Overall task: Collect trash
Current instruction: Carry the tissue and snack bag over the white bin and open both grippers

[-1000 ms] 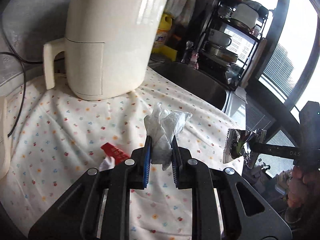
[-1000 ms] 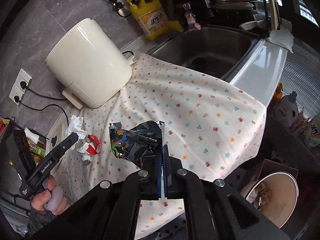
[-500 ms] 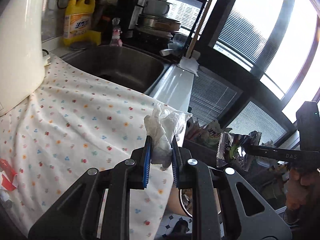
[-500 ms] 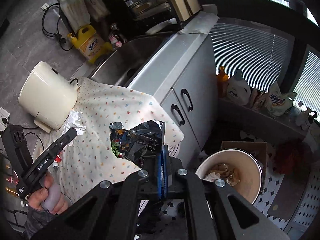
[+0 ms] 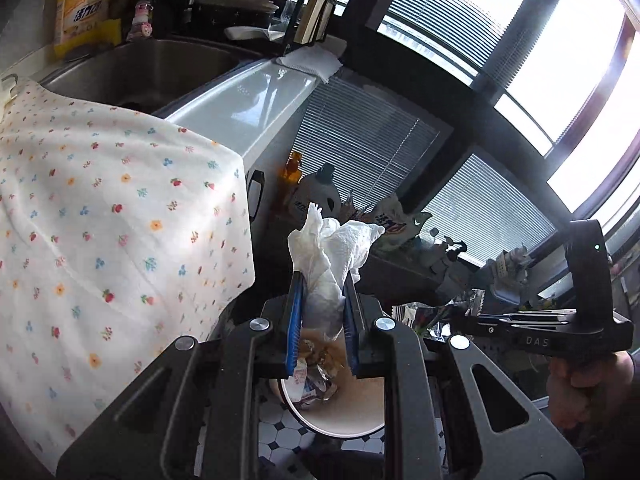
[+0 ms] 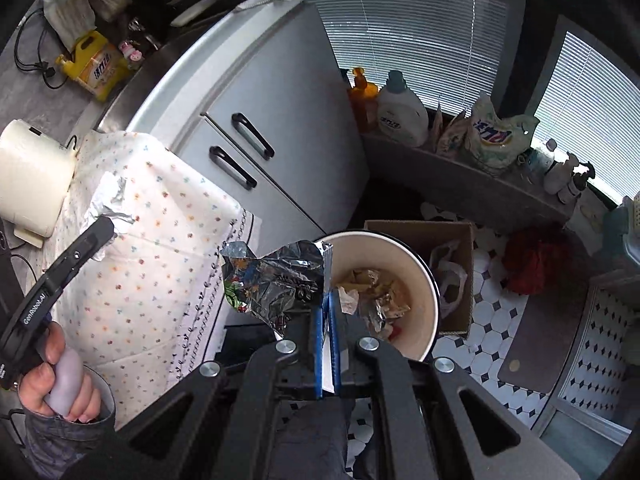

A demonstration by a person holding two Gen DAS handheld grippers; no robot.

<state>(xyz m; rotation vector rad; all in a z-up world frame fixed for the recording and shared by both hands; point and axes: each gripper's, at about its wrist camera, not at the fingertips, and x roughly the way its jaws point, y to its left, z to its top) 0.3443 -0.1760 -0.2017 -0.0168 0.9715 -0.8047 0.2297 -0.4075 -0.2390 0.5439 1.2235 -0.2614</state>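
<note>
My left gripper (image 5: 320, 280) is shut on a crumpled white tissue (image 5: 330, 252) and holds it in the air above a round cream trash bin (image 5: 340, 412) on the floor. My right gripper (image 6: 328, 300) is shut on a crinkled foil snack wrapper (image 6: 276, 280) and holds it over the near left rim of the same bin (image 6: 424, 280), which has several scraps inside. The left gripper with the tissue also shows at the left of the right wrist view (image 6: 106, 216). The right gripper shows at the right of the left wrist view (image 5: 500, 280).
The counter with the flowered cloth (image 5: 100, 220) lies to the left, its edge beside the bin. A grey cabinet with black handles (image 6: 256, 152) stands behind. A cardboard box (image 6: 444, 264) sits right of the bin. Detergent bottles (image 6: 400, 112) line a low shelf under the window.
Both grippers swung away from the counter and down toward the floor bin, still holding the tissue and the wrapper. The air fryer and red scrap have left the left wrist view.
</note>
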